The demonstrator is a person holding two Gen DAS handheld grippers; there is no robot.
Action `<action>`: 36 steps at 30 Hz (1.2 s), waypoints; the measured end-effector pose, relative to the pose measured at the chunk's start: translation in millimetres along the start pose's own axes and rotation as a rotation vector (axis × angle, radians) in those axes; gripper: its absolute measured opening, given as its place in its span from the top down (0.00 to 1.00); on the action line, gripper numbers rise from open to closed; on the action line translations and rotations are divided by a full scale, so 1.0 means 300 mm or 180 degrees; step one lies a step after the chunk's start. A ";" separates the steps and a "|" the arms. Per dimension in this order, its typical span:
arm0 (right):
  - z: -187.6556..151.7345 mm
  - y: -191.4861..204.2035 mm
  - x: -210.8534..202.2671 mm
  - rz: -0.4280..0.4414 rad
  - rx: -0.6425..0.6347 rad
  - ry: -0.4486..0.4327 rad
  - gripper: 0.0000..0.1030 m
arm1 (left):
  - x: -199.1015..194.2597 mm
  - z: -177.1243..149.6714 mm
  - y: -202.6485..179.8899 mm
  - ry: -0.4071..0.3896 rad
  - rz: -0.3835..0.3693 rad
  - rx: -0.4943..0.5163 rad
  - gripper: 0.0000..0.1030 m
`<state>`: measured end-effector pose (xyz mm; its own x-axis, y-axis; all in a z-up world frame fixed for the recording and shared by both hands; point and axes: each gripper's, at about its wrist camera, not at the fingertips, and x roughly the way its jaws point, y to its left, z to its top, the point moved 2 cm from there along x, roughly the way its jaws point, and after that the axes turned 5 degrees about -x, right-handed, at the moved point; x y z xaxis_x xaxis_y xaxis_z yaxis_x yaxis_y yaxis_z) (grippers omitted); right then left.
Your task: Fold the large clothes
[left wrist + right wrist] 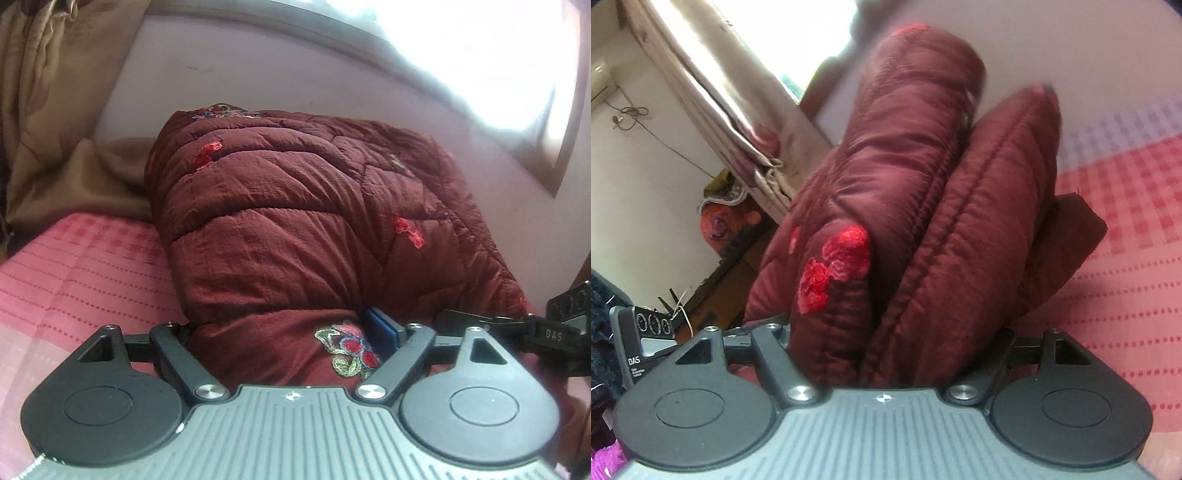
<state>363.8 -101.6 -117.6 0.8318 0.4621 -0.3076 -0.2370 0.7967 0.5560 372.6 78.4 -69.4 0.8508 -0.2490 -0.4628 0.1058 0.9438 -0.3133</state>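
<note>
Left hand-held gripper [291, 332]: jaws spread wide, a fold of the maroon quilted garment [295, 221] bulging between them; fingertips hidden, contact unclear. Right hand-held gripper [901, 332]: jaws wide around two thick folded layers, pads concealed. Garment rests on the pink checked bed [1126, 258]. Beyond: beige curtain [48, 110], glaring window [480, 55].
</note>
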 end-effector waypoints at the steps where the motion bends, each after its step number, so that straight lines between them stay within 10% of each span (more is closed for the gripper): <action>1: -0.004 0.004 0.006 -0.0031 -0.0011 0.0009 0.24 | -0.003 -0.001 -0.016 -0.0005 0.0036 0.0036 0.14; 21: -0.009 0.134 0.130 -0.0679 -0.0410 -0.0097 0.00 | -0.073 -0.014 -0.090 -0.0418 0.0798 0.0864 0.00; 36: -0.049 0.358 -0.156 -0.1114 -0.0939 -0.0633 0.00 | -0.245 -0.033 -0.212 -0.0732 0.1026 0.0884 0.00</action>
<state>292.0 -31.9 -54.7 0.9597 0.0868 -0.2674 -0.0345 0.9803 0.1946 298.2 34.5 -23.5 0.9512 0.0908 -0.2949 -0.0753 0.9951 0.0638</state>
